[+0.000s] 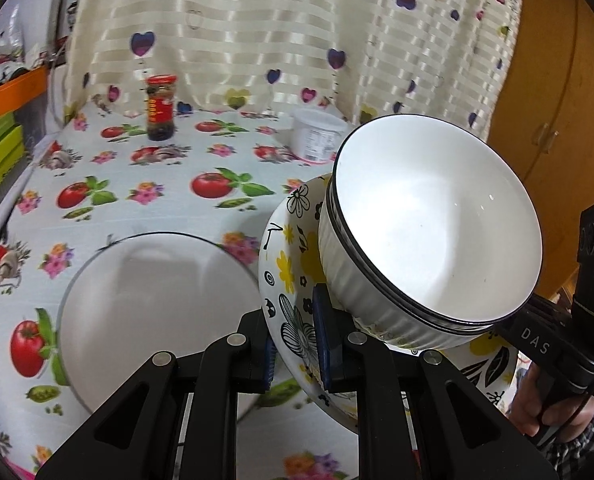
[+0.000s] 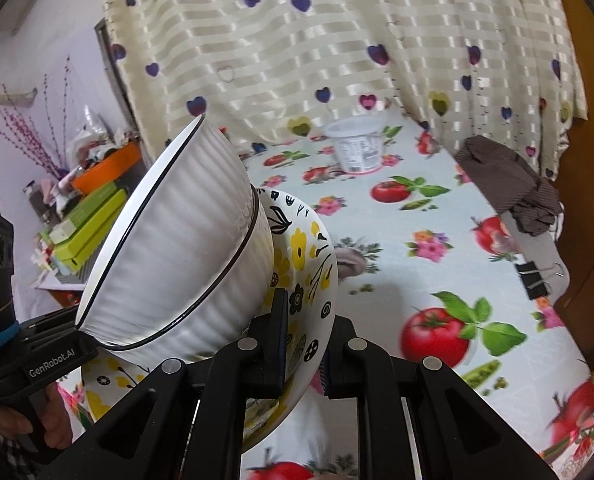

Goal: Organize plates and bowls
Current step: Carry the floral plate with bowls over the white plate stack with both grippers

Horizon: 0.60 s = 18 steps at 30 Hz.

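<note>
the left tongs (image 1: 295, 344) and the right tongs (image 2: 301, 344) are each clenched on opposite rims of the flowered plate (image 1: 293, 236), which is held tilted above the worktop (image 1: 157, 208) with the stacked white bowls (image 1: 437, 232) sitting on it. a white plate (image 1: 157, 300) lies flat on the worktop just left of the flowered plate, and past the flowered plate a sauce jar (image 1: 161, 108) and a white tub (image 1: 319, 136) stand near the heart-print curtain (image 1: 277, 32).
</note>
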### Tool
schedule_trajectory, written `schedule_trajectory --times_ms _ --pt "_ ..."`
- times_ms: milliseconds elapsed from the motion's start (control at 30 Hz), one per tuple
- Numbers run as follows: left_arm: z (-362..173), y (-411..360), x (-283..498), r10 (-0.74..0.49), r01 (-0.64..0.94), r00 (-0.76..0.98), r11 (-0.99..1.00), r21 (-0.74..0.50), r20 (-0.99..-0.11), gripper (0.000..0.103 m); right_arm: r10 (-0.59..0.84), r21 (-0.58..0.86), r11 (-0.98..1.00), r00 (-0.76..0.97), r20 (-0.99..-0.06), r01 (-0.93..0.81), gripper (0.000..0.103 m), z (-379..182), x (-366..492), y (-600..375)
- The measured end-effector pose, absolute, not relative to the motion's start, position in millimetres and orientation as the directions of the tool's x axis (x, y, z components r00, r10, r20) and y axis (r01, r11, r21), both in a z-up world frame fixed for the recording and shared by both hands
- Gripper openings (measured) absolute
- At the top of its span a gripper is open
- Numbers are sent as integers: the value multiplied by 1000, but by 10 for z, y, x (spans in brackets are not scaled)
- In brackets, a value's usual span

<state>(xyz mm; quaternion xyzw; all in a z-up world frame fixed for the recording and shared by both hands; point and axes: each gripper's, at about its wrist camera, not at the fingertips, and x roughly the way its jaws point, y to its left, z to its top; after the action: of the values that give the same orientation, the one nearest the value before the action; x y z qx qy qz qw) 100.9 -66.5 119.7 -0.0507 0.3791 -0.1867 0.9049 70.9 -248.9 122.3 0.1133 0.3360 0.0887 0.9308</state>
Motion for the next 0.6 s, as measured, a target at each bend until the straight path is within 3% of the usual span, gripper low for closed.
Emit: schedule_trajectory --times_ms 600 --pt "1158 58 1071 -286 175 687 957 -229 -668 16 340 287 937 710 -616 -199 13 1187 1086 -1763"
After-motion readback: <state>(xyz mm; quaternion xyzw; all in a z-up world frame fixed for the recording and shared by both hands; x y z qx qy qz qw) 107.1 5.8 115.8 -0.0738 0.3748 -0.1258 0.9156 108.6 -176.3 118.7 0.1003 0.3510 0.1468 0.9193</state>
